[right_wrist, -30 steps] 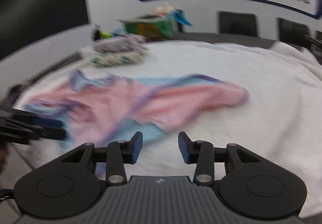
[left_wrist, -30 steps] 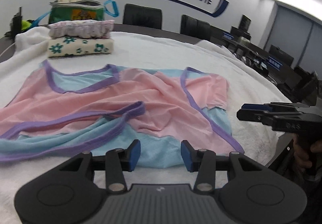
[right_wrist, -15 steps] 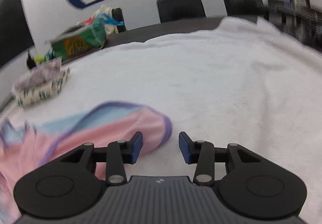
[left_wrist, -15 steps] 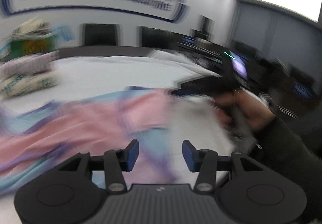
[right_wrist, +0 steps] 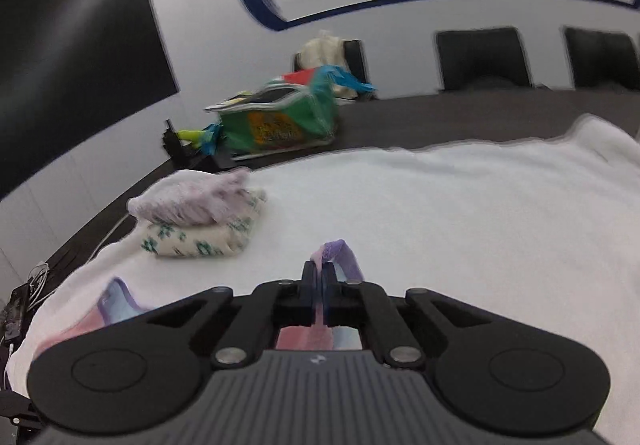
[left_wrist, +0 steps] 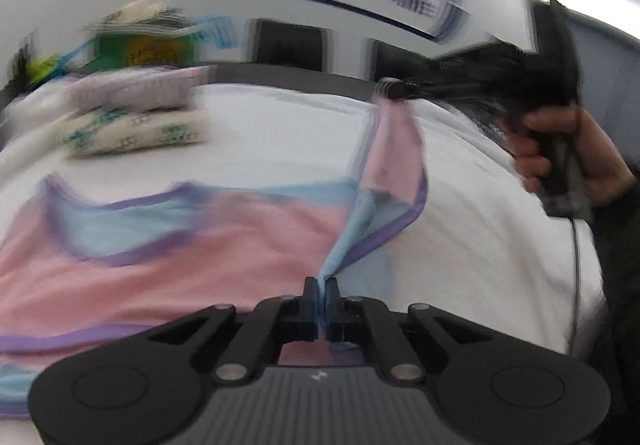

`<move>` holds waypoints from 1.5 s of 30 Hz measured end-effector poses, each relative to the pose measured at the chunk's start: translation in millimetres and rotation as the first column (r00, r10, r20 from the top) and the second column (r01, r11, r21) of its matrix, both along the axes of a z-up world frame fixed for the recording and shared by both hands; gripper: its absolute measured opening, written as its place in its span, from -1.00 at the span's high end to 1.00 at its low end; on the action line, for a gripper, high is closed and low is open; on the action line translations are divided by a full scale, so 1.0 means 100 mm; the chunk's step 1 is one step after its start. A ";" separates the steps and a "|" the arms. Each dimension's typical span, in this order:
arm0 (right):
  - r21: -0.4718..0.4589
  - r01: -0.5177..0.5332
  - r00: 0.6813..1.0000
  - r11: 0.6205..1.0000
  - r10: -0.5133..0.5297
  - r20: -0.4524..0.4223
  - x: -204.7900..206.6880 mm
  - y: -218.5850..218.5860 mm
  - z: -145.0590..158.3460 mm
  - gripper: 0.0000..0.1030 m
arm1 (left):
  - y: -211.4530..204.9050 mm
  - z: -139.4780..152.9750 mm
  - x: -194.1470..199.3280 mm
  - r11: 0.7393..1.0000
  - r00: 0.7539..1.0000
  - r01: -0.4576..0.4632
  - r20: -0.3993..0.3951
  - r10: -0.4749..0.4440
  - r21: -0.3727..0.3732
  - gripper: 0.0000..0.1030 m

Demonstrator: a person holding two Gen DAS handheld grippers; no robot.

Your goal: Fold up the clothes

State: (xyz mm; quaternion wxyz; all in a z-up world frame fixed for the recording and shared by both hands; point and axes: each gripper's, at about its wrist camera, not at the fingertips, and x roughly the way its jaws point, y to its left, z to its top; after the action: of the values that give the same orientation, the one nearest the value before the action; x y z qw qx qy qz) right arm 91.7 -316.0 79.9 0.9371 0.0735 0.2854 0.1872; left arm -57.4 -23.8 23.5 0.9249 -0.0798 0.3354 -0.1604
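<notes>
A pink and light-blue top with purple trim (left_wrist: 200,245) lies on the white towel-covered table (left_wrist: 280,133). My left gripper (left_wrist: 321,291) is shut on its light-blue right edge near the hem. My right gripper (right_wrist: 319,277) is shut on the pink, purple-trimmed shoulder of the top (right_wrist: 336,253) and holds it above the table. In the left wrist view the right gripper (left_wrist: 394,89), held by a hand (left_wrist: 560,149), lifts that corner, so the top's right side hangs stretched between both grippers.
A stack of two folded garments (right_wrist: 200,217) sits at the back left of the towel. Behind it stands a green bag (right_wrist: 276,121) on the dark table. Black chairs (right_wrist: 480,57) line the far wall. White towel (right_wrist: 480,225) spreads to the right.
Both grippers were open above the top; now each has shut on its right side. The right gripper has lifted the shoulder corner off the table.
</notes>
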 end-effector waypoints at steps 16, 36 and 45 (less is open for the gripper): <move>-0.117 -0.080 0.988 0.990 0.062 -0.144 0.61 0.38 -0.26 0.20 | -0.52 0.09 0.24 0.955 0.990 0.085 0.085 -0.114 0.285 0.07; -0.073 -0.221 0.943 0.972 0.195 -0.269 0.88 0.74 -0.63 0.20 | -0.39 -0.15 0.57 0.980 0.998 0.056 0.028 -0.063 0.189 0.27; -0.054 -0.209 0.944 0.977 0.187 -0.273 0.90 0.75 -0.67 0.62 | -0.50 -0.13 0.59 0.970 0.996 0.071 0.038 -0.082 0.234 0.65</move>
State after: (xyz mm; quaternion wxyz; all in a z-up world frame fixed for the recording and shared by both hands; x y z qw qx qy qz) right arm 181.6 -240.6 12.5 0.8688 0.0306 0.4223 0.2569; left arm 1.8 -73.6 10.5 0.9286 0.0458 0.3329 -0.1574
